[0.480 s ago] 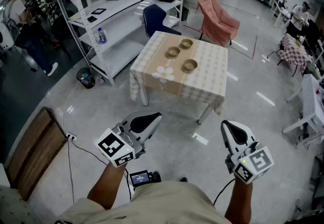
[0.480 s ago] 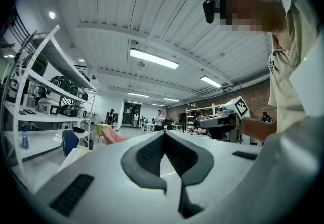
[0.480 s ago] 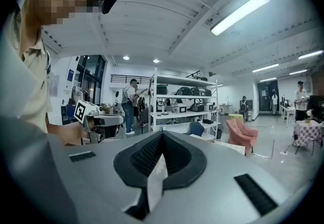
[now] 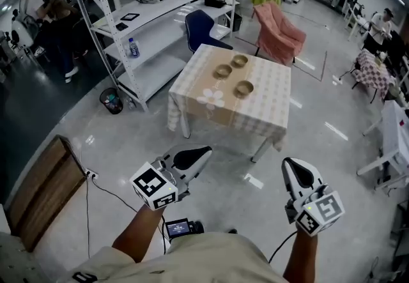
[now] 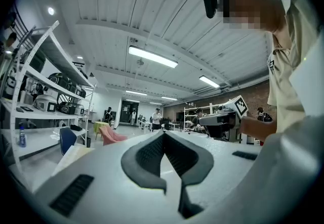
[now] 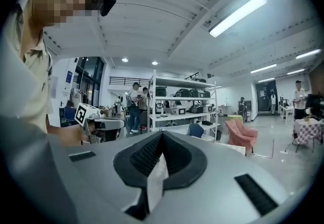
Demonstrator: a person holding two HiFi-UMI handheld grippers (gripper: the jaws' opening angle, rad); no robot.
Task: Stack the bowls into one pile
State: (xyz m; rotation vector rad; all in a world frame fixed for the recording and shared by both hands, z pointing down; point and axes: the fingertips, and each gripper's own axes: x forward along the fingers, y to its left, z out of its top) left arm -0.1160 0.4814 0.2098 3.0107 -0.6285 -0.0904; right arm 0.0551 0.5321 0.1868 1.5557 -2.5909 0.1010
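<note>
Three tan bowls stand apart on the table (image 4: pixel 217 112), which has a checked cloth, far ahead of me: one at the back (image 4: pixel 239 61), one to its left (image 4: pixel 222 71) and one nearer (image 4: pixel 243 89). My left gripper (image 4: pixel 195 156) is held low over the floor, well short of the table, with its jaws shut and nothing between them. My right gripper (image 4: pixel 296 172) is beside it to the right, also shut and empty. In the left gripper view the dark pads (image 5: pixel 152 154) meet at the gripper's tip (image 5: pixel 163 134). The right gripper view shows its gripper (image 6: pixel 162 134) the same way.
A white shelf rack (image 4: pixel 150 13) with appliances stands left of the table. A blue chair (image 4: pixel 201 27) and a pink-draped chair (image 4: pixel 279 34) are behind it. A bin (image 4: pixel 111 99) sits by the rack, a wooden board (image 4: pixel 39 189) lies at my left. People stand at the room's edges.
The head view has shifted a little, so the table sits slightly to the right and lower. Both grippers stay shut and in about the same place.
</note>
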